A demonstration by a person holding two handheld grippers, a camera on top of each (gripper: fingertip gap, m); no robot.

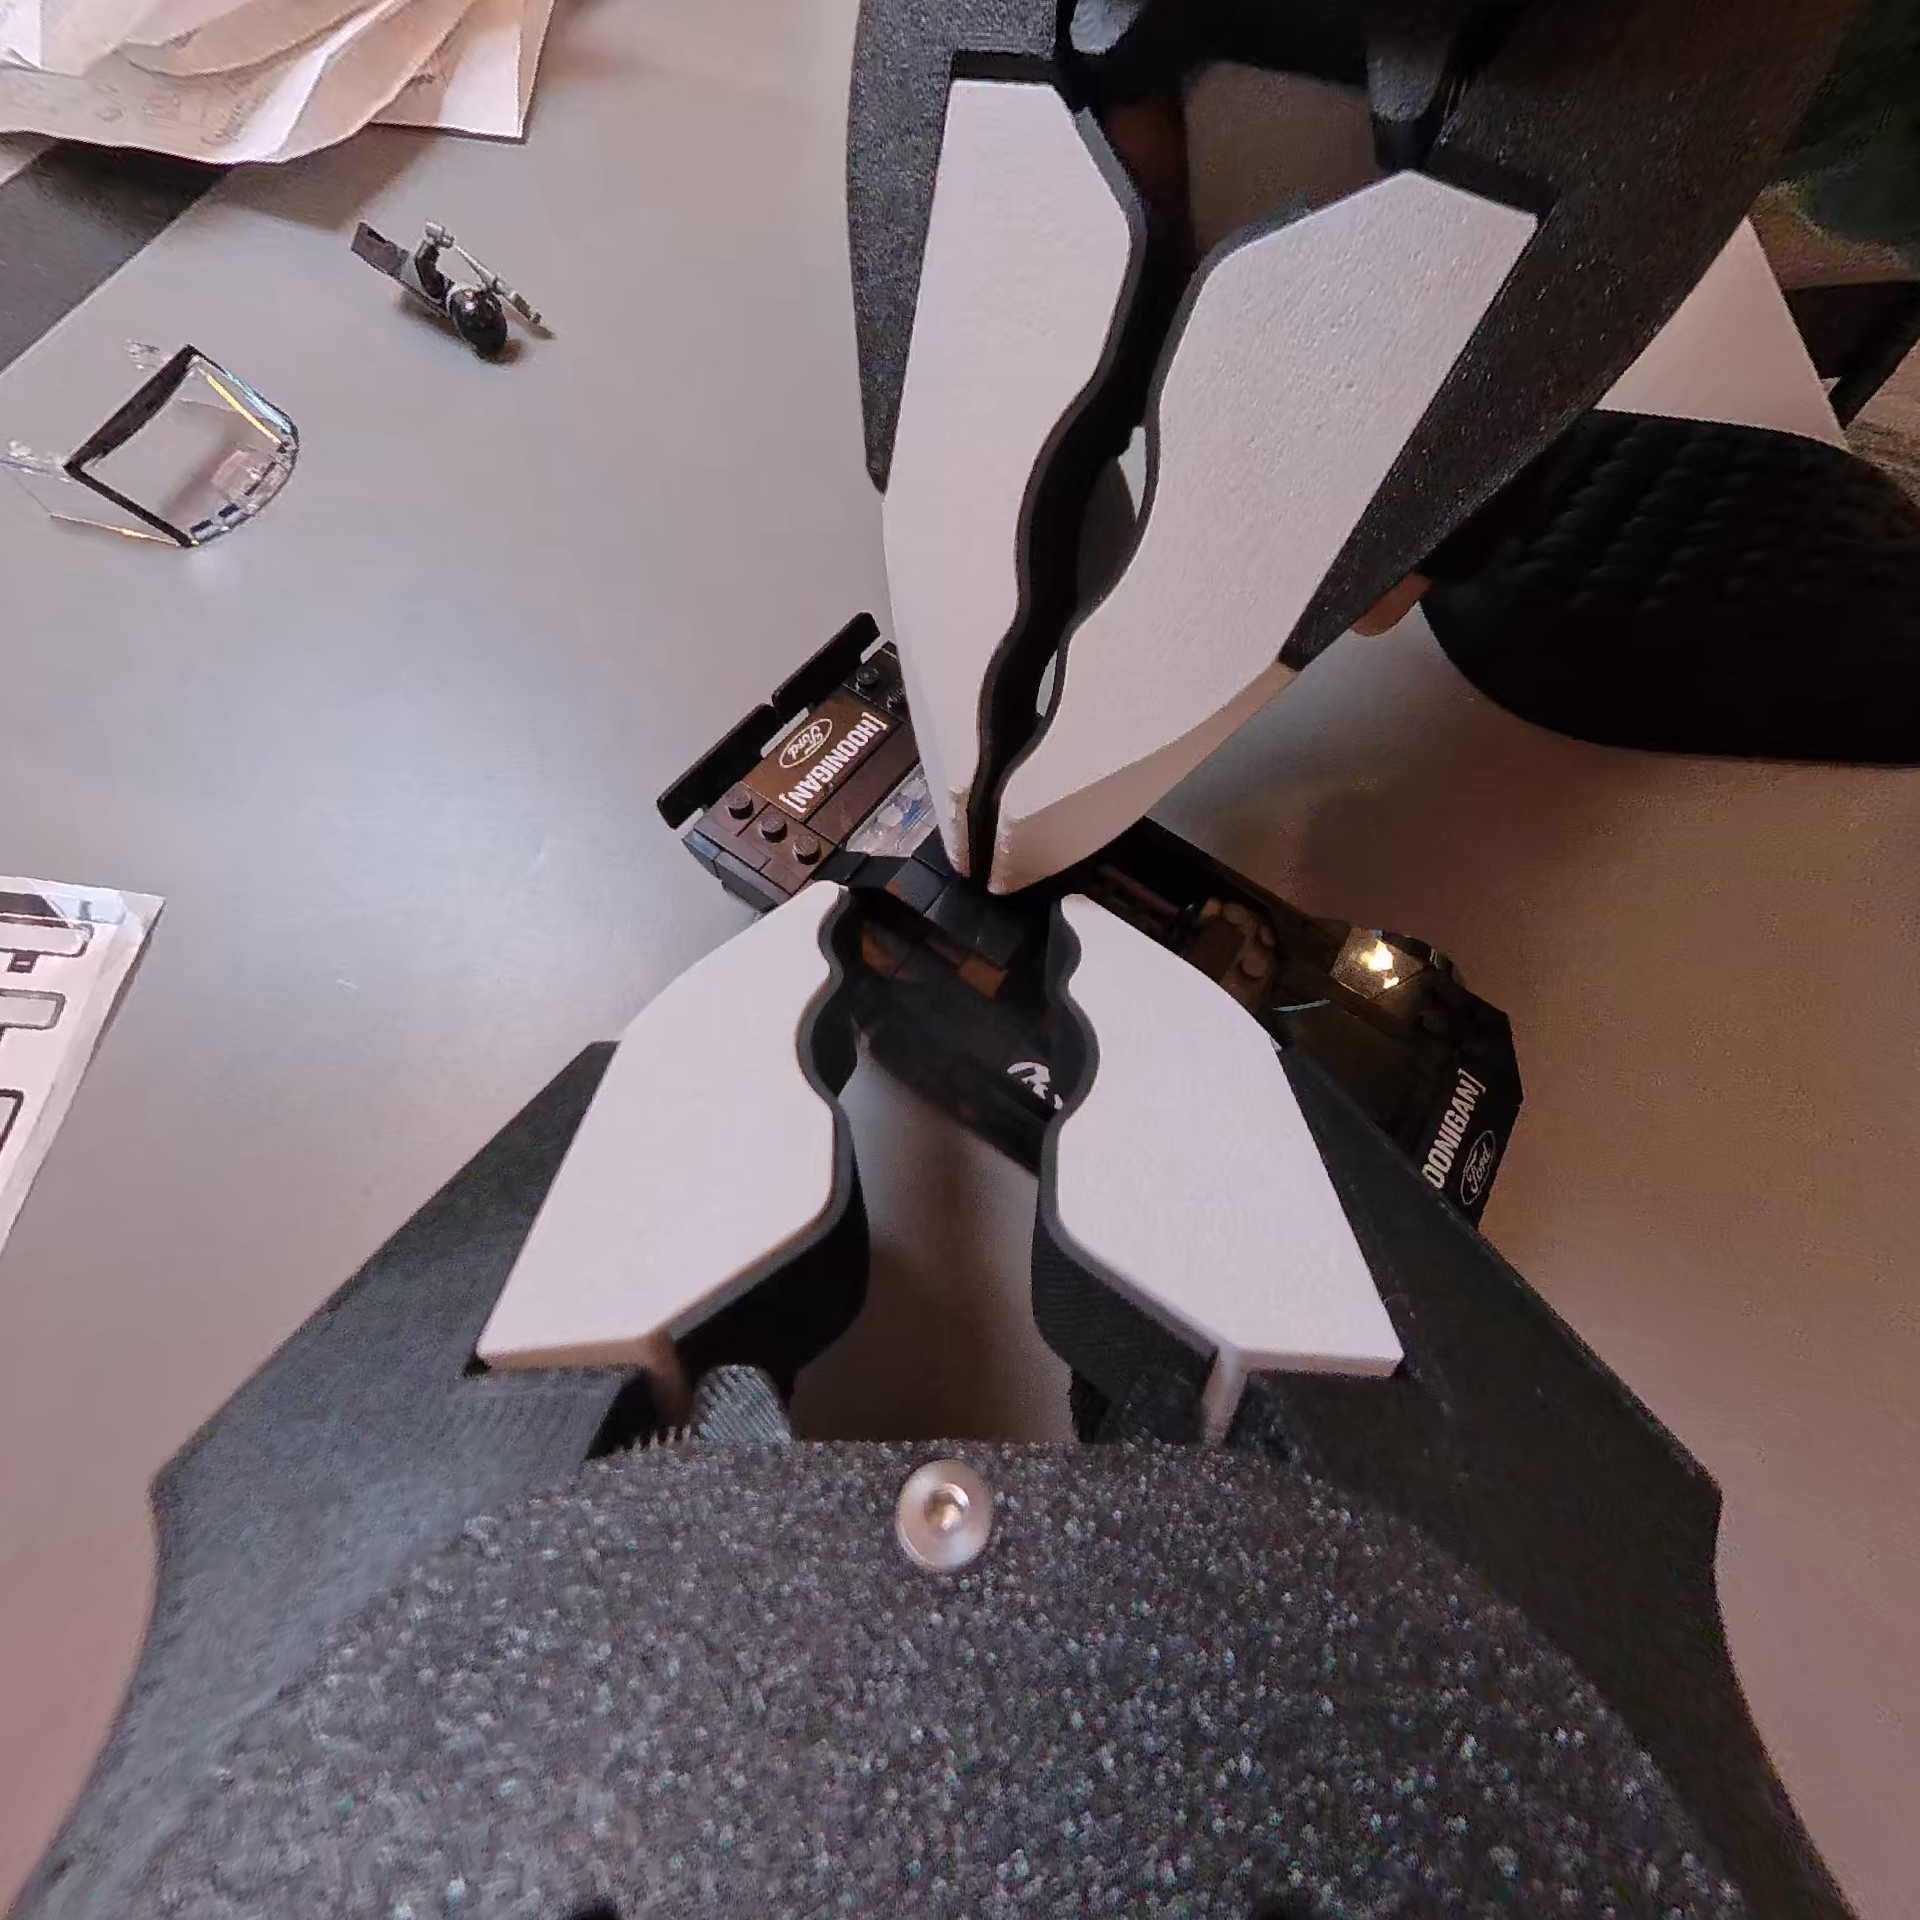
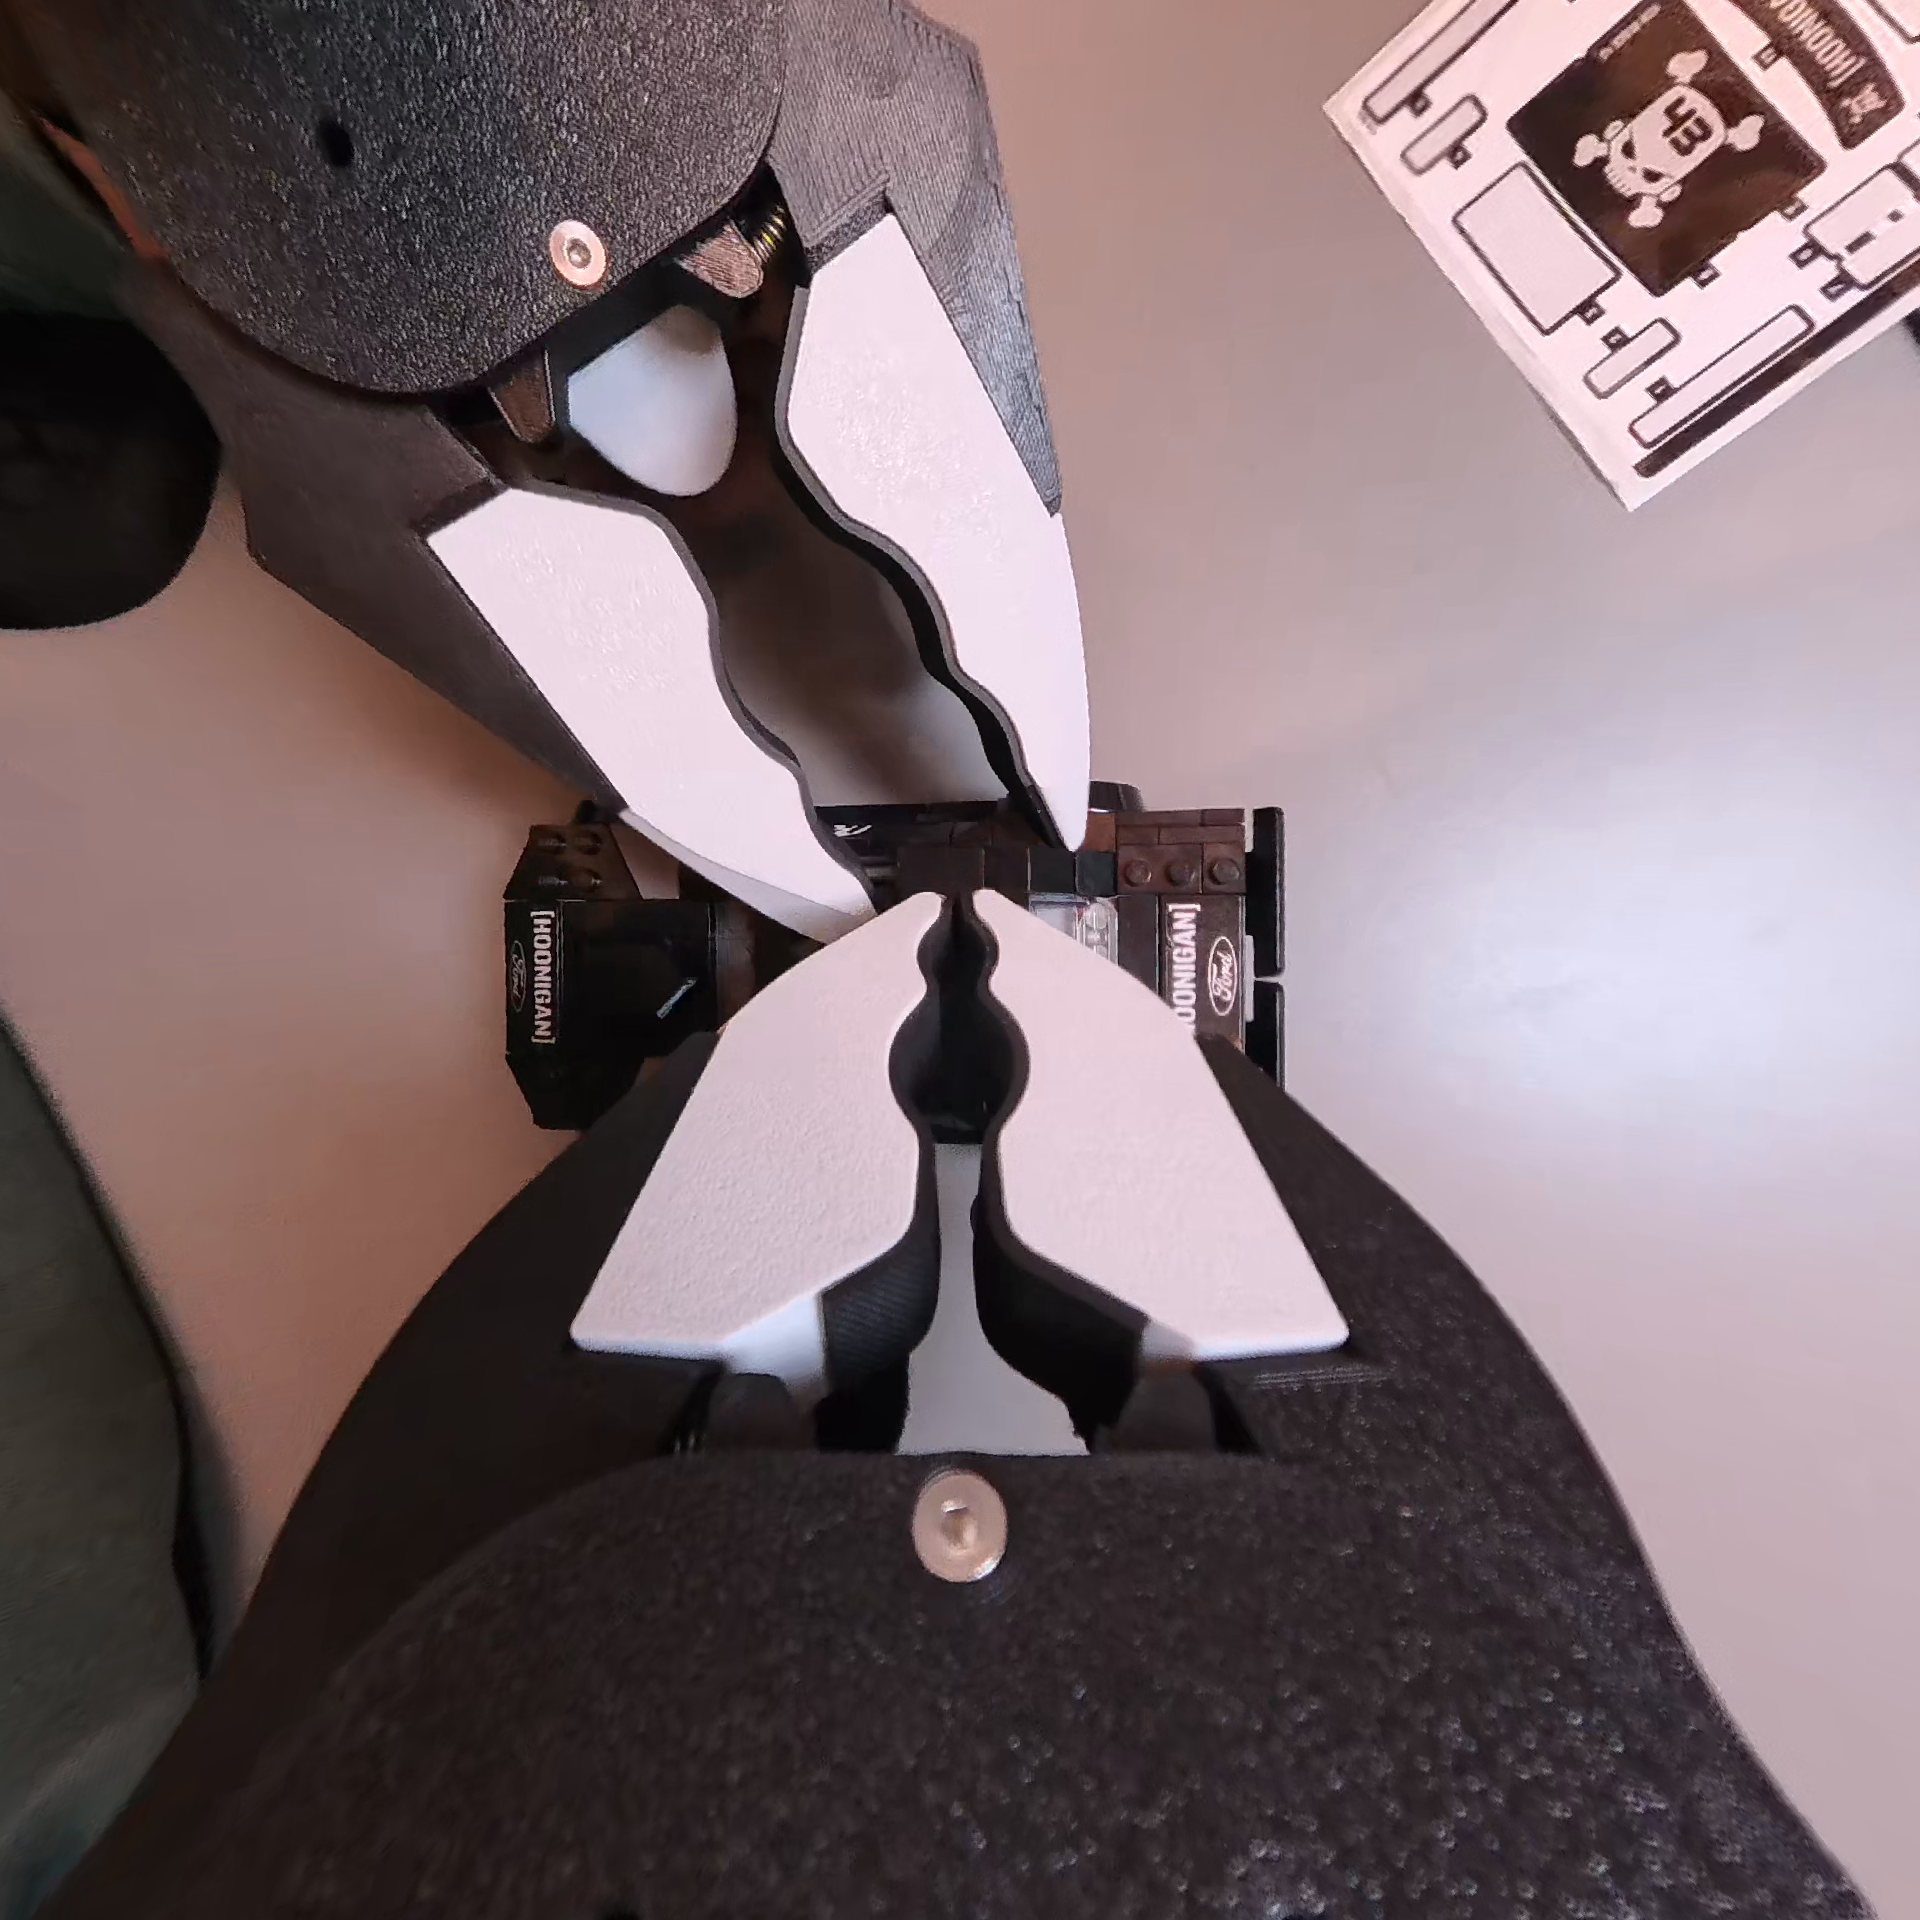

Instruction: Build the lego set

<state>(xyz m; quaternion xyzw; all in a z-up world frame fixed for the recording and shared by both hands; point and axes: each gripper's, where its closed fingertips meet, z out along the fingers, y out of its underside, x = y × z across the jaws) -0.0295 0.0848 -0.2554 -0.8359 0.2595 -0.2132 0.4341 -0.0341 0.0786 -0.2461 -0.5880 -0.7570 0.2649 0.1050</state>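
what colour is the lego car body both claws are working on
Black, with a few printed or stickered panels; the lego car shows best in the right wrist view.

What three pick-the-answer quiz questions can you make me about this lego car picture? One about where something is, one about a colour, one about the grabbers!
1. Where does the clear windscreen piece lie?
A. on the table, apart from the car
B. clipped on the car
C. inside a gripper

2. What colour is most of the lego car?
A. red
B. black
C. yellow

3. How are the right gripper fingertips?
A. spread wide
B. nearly together at the car's top
C. far from the car

Answers:
1 A, it sits alone on the grey table, away from the car.
2 B, its bricks and panels are black.
3 B, only a thin gap shows between its tips, beside the left gripper, which straddles the car.
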